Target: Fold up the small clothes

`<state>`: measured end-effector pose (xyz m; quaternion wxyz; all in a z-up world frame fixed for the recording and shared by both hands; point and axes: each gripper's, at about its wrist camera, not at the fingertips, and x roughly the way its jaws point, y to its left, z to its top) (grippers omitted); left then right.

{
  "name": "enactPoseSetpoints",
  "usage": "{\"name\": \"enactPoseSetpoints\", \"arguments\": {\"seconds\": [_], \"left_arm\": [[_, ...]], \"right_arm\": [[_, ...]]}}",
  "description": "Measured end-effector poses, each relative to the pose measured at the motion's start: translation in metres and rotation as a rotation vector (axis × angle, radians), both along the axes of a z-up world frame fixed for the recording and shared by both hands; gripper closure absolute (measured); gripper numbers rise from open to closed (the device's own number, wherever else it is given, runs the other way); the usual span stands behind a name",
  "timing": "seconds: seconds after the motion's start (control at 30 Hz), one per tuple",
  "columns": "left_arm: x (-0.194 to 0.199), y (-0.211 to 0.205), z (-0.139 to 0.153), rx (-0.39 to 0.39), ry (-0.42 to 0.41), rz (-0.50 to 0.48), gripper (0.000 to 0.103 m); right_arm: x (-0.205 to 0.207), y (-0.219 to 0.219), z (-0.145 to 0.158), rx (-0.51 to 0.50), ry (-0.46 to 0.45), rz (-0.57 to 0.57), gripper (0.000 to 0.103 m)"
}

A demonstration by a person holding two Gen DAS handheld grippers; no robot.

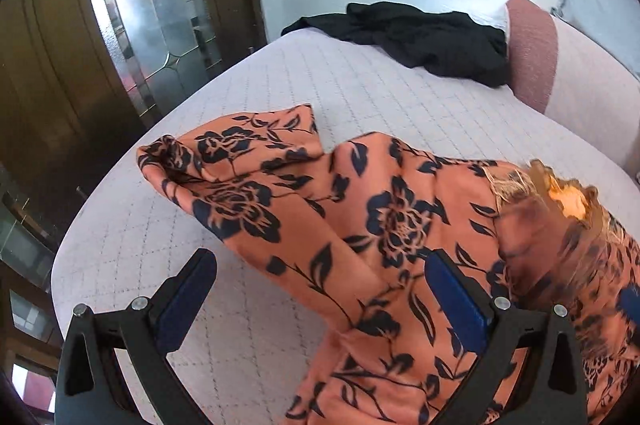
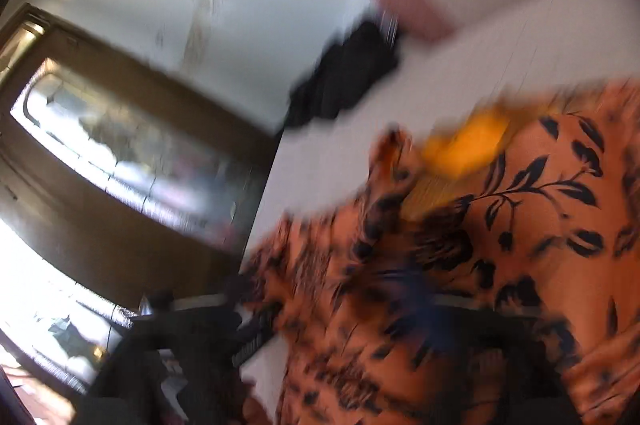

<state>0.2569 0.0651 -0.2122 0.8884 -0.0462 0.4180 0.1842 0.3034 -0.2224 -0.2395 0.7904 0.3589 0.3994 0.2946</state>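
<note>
Nearest the lens in the left wrist view, the left gripper (image 1: 320, 297) stands with its jaws wide apart, blue pads showing; the orange floral garment (image 1: 360, 225) lies across the gap between them, but neither pad presses on it. That garment is spread rumpled over the quilted white bed (image 1: 248, 89), one folded end reaching toward the bed's left edge. Beyond it a black garment (image 1: 420, 37) lies crumpled at the far end, just beside a pink cushion (image 1: 532, 53). A wooden door with leaded glass (image 1: 152, 5) stands to the left.

The right wrist view is heavily blurred — the right gripper (image 2: 400, 325) shows only as dark smears with the floral cloth draped over it. Its jaws appear spread wide, nothing clamped. A yellow patch (image 2: 464, 145) on the cloth shows larger here than in the left view.
</note>
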Motion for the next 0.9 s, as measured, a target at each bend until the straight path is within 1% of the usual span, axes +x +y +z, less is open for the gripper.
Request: {"name": "enactPoseSetpoints", "arguments": {"seconds": [0.03, 0.1, 0.13, 0.17, 0.23, 0.3, 0.33, 0.37, 0.43, 0.47, 0.53, 0.57, 0.6, 0.63, 0.7, 0.77, 0.83, 0.9], "left_arm": [[0.001, 0.003, 0.000, -0.004, -0.002, 0.008, 0.000], [0.000, 0.008, 0.002, -0.015, -0.011, 0.021, 0.000], [-0.001, 0.009, 0.003, -0.023, -0.017, 0.025, 0.000], [-0.002, 0.008, 0.004, -0.029, -0.022, 0.025, 0.000], [-0.003, 0.006, 0.005, -0.039, -0.028, 0.012, 0.000], [-0.003, 0.001, 0.005, -0.037, -0.029, -0.009, 0.000], [-0.002, -0.003, 0.005, -0.037, -0.028, -0.023, 0.000], [-0.001, -0.006, 0.003, -0.038, -0.025, -0.038, 0.000], [0.001, -0.010, 0.002, -0.033, -0.019, -0.048, 0.000], [0.001, -0.011, 0.001, -0.028, -0.017, -0.049, 0.000], [0.002, -0.011, 0.000, -0.017, -0.011, -0.045, 0.000], [0.003, -0.010, 0.000, -0.016, -0.009, -0.041, 0.000], [0.003, -0.007, 0.000, -0.021, -0.008, -0.032, 0.000], [0.003, -0.002, 0.001, -0.031, -0.007, -0.018, 0.000], [0.001, 0.012, 0.002, -0.053, -0.009, 0.020, 0.000], [-0.001, 0.032, 0.005, -0.056, -0.019, 0.086, 0.000], [-0.006, 0.060, 0.010, -0.054, -0.035, 0.189, 0.000], [-0.014, 0.092, 0.013, -0.064, -0.050, 0.306, 0.000]], "right_arm": [[-0.004, 0.006, -0.006, 0.020, 0.000, 0.015, 0.002], [-0.004, 0.012, -0.011, 0.017, 0.006, 0.063, 0.002], [-0.005, 0.007, -0.012, 0.028, -0.002, 0.077, 0.002], [-0.007, -0.001, -0.011, 0.043, -0.021, 0.064, 0.002], [-0.015, -0.016, -0.004, 0.018, -0.050, -0.034, 0.003], [-0.033, -0.039, -0.006, -0.020, -0.031, -0.138, 0.006], [-0.033, -0.054, -0.009, -0.027, -0.014, -0.197, 0.017], [-0.031, -0.067, -0.013, -0.048, 0.009, -0.249, 0.030], [-0.028, -0.095, -0.026, -0.123, 0.084, -0.357, 0.037], [-0.026, -0.106, -0.033, -0.147, 0.119, -0.389, 0.041], [-0.019, -0.124, -0.057, -0.245, 0.256, -0.445, 0.045], [-0.015, -0.130, -0.070, -0.299, 0.336, -0.466, 0.052], [-0.015, -0.134, -0.079, -0.303, 0.364, -0.468, 0.060], [-0.016, -0.138, -0.078, -0.296, 0.358, -0.473, 0.063], [-0.017, -0.134, -0.066, -0.300, 0.331, -0.455, 0.061], [-0.018, -0.124, -0.054, -0.305, 0.246, -0.425, 0.061], [-0.017, -0.103, -0.044, -0.338, 0.179, -0.371, 0.062], [-0.016, -0.080, -0.041, -0.379, 0.140, -0.302, 0.061]]}}
